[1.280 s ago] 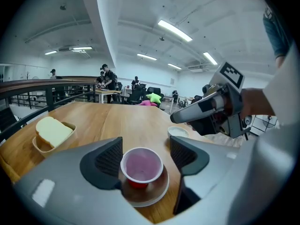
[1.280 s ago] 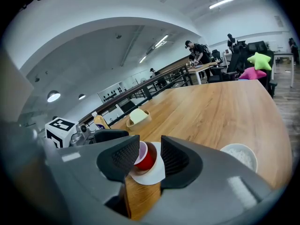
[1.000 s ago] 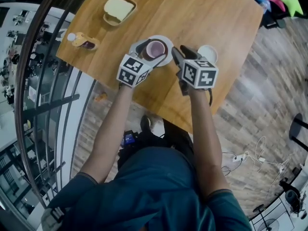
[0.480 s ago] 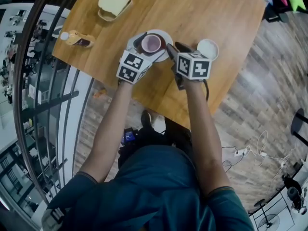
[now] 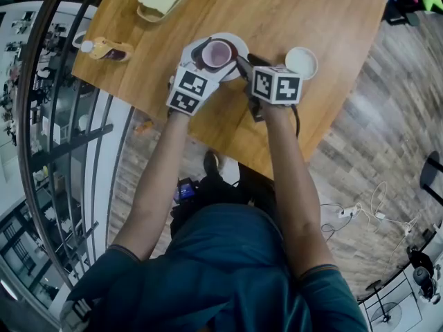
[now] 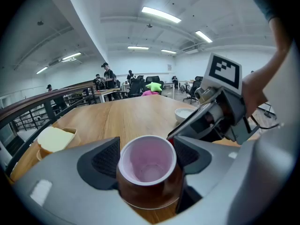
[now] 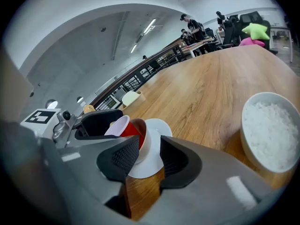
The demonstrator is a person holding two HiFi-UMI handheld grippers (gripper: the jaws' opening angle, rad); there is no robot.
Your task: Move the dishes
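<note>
The desk (image 5: 311, 19) is cut off at the head view's top. The grippers hide much of its one plate (image 7: 157, 125). One rice bowl (image 7: 272, 130) sits apart from it. One cup (image 6: 147, 165) stands on the plate, clenched by the left gripper (image 6: 146, 156), whose jaws have just been closing. The right gripper (image 7: 143, 156) has its jaws released astride the plate's rim.

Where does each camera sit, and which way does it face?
Head view: on the person's head, facing steeply down at the table; both arms, left gripper and right gripper show.
Left gripper view: on that gripper, facing along its jaws, just closed further onto the cup.
Right gripper view: on that gripper, facing past its open jaws at the saucer.
All three share the cup.
</note>
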